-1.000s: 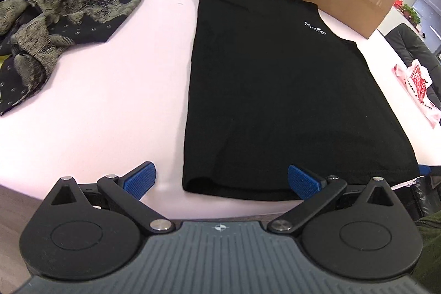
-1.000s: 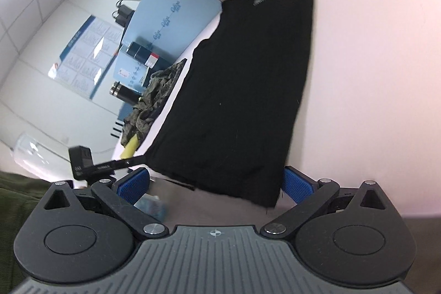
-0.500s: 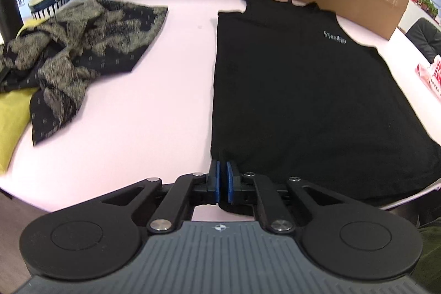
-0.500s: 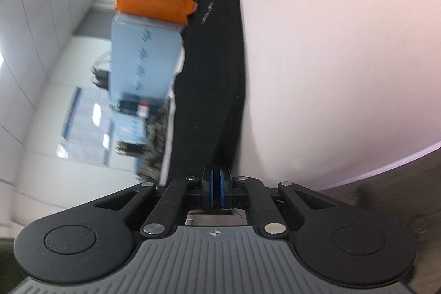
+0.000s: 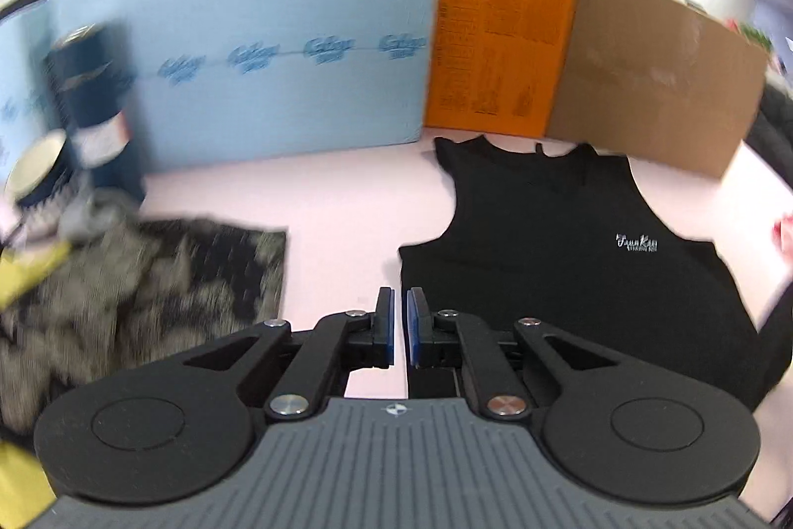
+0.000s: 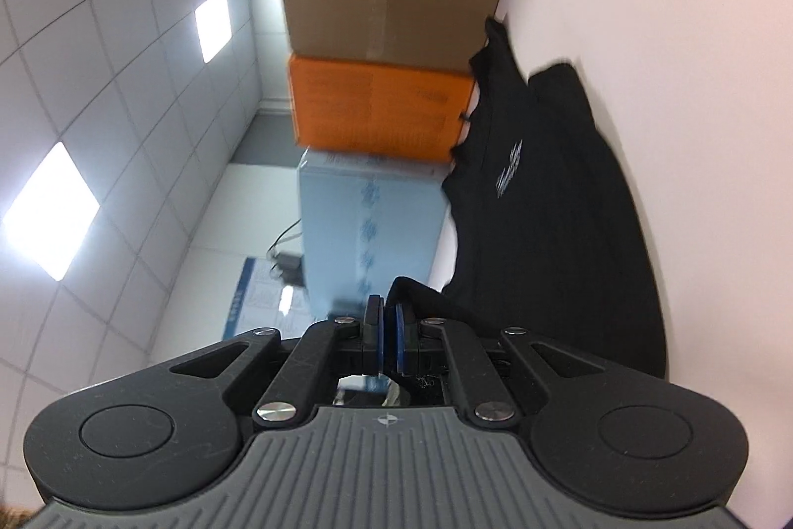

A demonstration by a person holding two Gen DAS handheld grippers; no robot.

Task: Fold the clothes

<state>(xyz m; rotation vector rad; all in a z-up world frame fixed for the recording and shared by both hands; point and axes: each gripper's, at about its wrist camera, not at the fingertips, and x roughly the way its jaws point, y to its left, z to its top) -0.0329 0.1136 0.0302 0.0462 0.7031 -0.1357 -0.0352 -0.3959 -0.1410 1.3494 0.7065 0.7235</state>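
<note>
A black sleeveless top with a small white chest logo lies on the pink table, neck toward the far boxes. My left gripper is shut on the top's hem at its left corner, lifted and carried over the body. In the right wrist view the same top shows edge-on. My right gripper is shut on the other hem corner, a fold of black cloth rising from its pads.
A patterned dark garment lies in a heap at the left, with yellow cloth beside it. A blue board, an orange box and a cardboard box line the table's far side. A dark cylinder stands at the left.
Both grippers closed on the top's hem, then lifted it and carried it forward toward the neck. The lower half now lies folded over the upper half.
</note>
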